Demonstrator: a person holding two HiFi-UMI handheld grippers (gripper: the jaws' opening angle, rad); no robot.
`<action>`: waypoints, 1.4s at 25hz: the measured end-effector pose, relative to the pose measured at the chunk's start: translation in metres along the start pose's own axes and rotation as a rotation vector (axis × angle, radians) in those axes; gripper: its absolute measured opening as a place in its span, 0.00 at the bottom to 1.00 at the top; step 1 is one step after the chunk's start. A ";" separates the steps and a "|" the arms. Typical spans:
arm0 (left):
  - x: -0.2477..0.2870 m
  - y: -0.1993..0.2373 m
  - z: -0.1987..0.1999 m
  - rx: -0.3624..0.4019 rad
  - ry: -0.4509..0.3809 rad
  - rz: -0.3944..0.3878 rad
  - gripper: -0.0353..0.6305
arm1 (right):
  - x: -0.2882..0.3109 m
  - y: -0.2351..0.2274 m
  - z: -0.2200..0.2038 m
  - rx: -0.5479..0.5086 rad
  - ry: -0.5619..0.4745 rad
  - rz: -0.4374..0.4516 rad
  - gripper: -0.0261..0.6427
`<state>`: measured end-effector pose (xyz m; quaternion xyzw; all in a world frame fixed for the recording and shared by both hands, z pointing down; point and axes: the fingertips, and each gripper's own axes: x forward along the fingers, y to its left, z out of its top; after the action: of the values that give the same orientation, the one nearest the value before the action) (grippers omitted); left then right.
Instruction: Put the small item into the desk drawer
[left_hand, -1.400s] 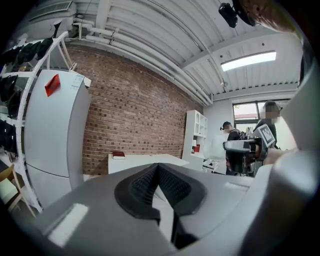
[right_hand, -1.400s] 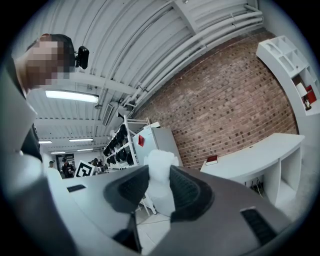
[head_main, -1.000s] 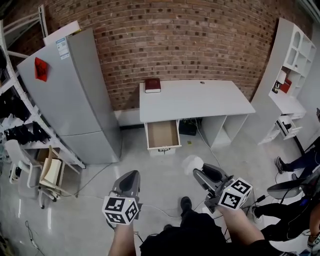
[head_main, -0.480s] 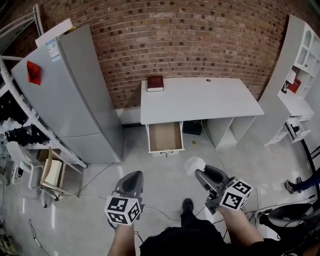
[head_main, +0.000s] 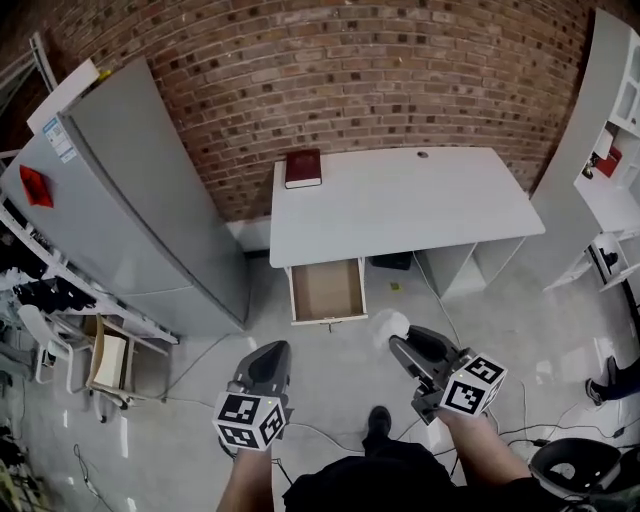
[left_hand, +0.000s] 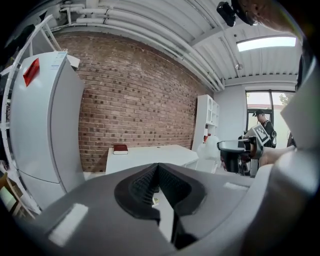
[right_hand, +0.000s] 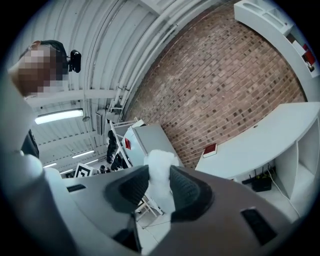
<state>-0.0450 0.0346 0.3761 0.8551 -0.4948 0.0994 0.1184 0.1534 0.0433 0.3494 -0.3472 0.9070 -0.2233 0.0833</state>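
No wording that we can read.
We find a pale label (head_main: 58, 140) and a red sign (head_main: 35, 186) on the fridge (head_main: 140, 210), far ahead and left of the left gripper's (head_main: 268, 351) jaws, both too small to read. The red book (head_main: 303, 168) on the desk (head_main: 410, 200), well ahead of both pairs of jaws, shows us no legible title. Behind those jaws and behind the right gripper's (head_main: 400, 345) jaws, 2 cubes (head_main: 246, 420) carry black-and-white square markers, no letters.

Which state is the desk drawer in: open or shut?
Open: the drawer sticks out below the desk, its brown inside showing.
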 end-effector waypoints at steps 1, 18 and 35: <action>0.010 -0.001 0.003 -0.001 0.004 0.000 0.07 | 0.002 -0.009 0.004 0.002 0.001 0.005 0.24; 0.117 -0.040 0.046 0.049 0.008 0.004 0.07 | -0.019 -0.112 0.049 0.029 -0.042 -0.001 0.24; 0.180 0.064 0.049 -0.016 -0.014 0.003 0.07 | 0.094 -0.149 0.041 0.017 0.055 -0.024 0.24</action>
<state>-0.0093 -0.1590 0.3882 0.8542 -0.4975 0.0896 0.1218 0.1843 -0.1316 0.3821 -0.3512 0.9027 -0.2415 0.0584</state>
